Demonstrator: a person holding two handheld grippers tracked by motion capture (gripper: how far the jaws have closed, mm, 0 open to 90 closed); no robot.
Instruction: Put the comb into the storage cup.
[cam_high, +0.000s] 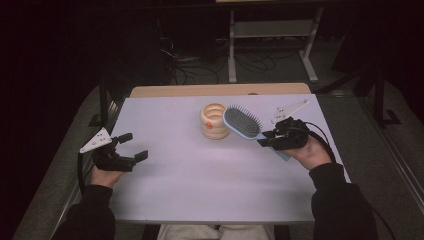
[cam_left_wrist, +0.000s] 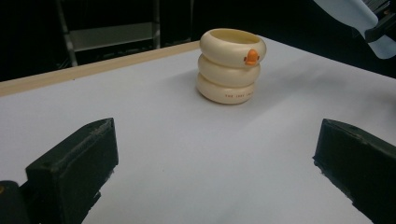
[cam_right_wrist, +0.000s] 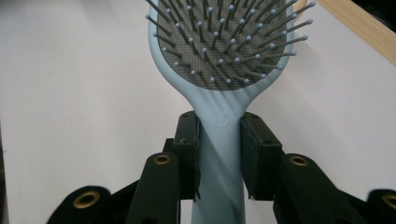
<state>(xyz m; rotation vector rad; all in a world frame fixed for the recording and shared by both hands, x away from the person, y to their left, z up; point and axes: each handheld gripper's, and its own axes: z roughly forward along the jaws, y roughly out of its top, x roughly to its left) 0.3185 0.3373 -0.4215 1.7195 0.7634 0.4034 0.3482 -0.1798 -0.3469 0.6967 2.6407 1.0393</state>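
On the white table (cam_high: 200, 185) there is one cup, one hairbrush and two grippers, one in each of the person's hands. Taking the cup as the landmark: the left gripper (cam_high: 134, 146) is well to the left of it and nearer the person, above the table's left side. Its two black jaws stand wide apart with nothing between them; in the left gripper view they frame bare tabletop, and the cup (cam_left_wrist: 232, 66) stands beyond them, upright.

The cup (cam_high: 214, 120) is cream-coloured, shaped like three stacked rings, with one small orange beak on its side. It stands in the far middle of the table.

Just right of the cup is the single hairbrush (cam_high: 243, 123), light blue with a grey pad of pins facing up. Its head lies close beside the cup's rim; whether they touch I cannot tell. The right gripper (cam_high: 267, 138), right of the cup, is clamped on the brush's handle: in the right gripper view both pads press the neck of the hairbrush (cam_right_wrist: 219, 70) from either side.
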